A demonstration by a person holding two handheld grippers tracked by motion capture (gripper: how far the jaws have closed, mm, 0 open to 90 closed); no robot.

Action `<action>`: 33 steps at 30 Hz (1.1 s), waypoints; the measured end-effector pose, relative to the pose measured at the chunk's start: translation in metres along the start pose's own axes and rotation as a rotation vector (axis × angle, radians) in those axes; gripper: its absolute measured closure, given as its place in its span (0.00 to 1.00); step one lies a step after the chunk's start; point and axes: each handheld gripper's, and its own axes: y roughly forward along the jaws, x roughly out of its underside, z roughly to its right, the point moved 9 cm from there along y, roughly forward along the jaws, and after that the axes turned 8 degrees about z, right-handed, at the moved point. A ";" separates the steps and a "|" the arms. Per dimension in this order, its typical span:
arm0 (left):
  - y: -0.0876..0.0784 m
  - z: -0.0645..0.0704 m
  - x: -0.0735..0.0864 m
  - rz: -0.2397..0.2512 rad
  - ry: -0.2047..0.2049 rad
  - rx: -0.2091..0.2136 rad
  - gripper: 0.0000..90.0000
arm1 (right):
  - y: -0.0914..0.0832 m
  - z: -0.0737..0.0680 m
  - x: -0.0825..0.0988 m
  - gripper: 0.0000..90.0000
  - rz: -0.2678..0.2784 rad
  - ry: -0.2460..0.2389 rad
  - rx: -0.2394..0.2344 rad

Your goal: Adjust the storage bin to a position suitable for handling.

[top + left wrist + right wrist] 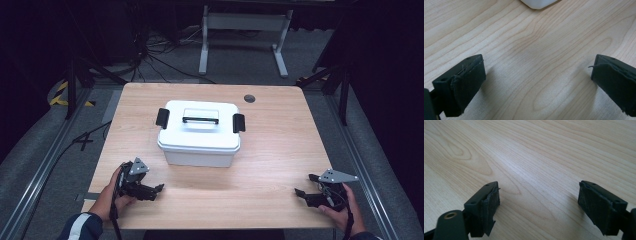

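A white plastic box (pixel 200 132) with a lid, a black carry handle (pixel 200 120) and black side latches stands at the middle of the wooden table (pixel 270 150). My left gripper (pixel 152 192) rests near the front left of the table, open and empty, a short way in front of the box's left corner. The left gripper view has its jaws wide apart (pixel 536 82) over bare wood, with a corner of the white box (pixel 537 3) at the top. My right gripper (pixel 306 186) lies at the front right, open with nothing in it; the right gripper view (pixel 539 205) looks along bare wood.
A round grey cable grommet (pixel 249 98) sits in the table's far right part. Beyond the table stand a white desk frame (pixel 245 30) and loose cables (pixel 150 55) on the grey floor. Metal rails run along both sides of the table.
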 end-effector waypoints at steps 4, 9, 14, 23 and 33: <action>0.000 -0.002 0.000 0.003 0.014 0.010 0.00 | 0.001 0.001 -0.001 0.20 0.001 0.005 0.009; 0.000 -0.002 0.000 0.008 0.018 0.014 0.00 | 0.002 0.002 -0.001 0.20 -0.001 0.009 0.016; 0.000 -0.002 -0.001 0.009 0.044 0.033 0.00 | 0.002 0.002 -0.003 0.20 -0.043 0.010 0.019; -0.001 -0.004 0.001 0.005 0.057 0.059 0.00 | 0.005 0.005 -0.009 0.30 -0.116 -0.043 -0.042; -0.001 -0.005 0.001 0.009 0.062 0.067 0.00 | -0.001 0.001 -0.049 0.39 -0.117 -0.152 -0.077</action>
